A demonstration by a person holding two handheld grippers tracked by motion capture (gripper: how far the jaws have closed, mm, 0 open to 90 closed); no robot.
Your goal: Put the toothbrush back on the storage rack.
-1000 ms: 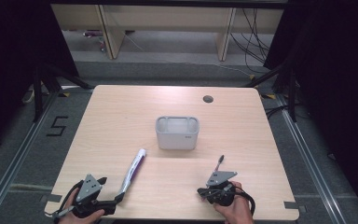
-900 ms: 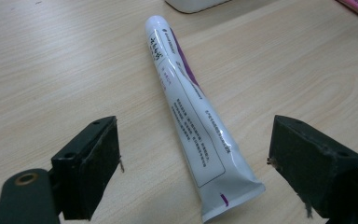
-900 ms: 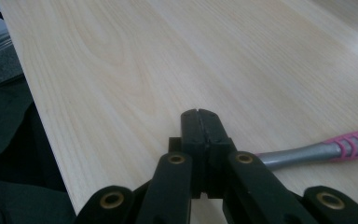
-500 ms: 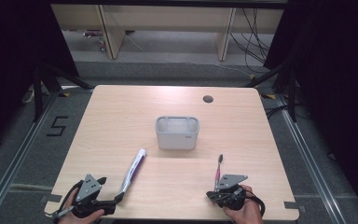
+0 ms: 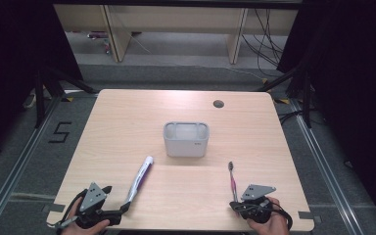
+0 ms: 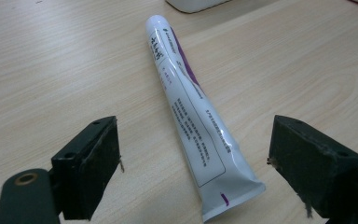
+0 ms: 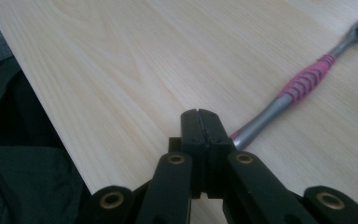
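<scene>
High view: a tube [image 5: 140, 178] and a toothbrush [image 5: 232, 178] lie on the table [image 5: 127, 117] in front of a grey holder [image 5: 186, 139], probably their destination. The left gripper [image 5: 122, 209] sits at the tube's near end; the right gripper [image 5: 236, 205] is by the brush handle

Left gripper view: the jaws stand wide apart, straddling the tube's crimped end [image 6: 233, 198] without touching it, seemingly lined up for a grasp the high view cannot confirm

Right gripper view: the jaws are pressed together, gripping nothing; the handle [image 7: 279, 105] lies just beside them on the wood, not clamped
</scene>
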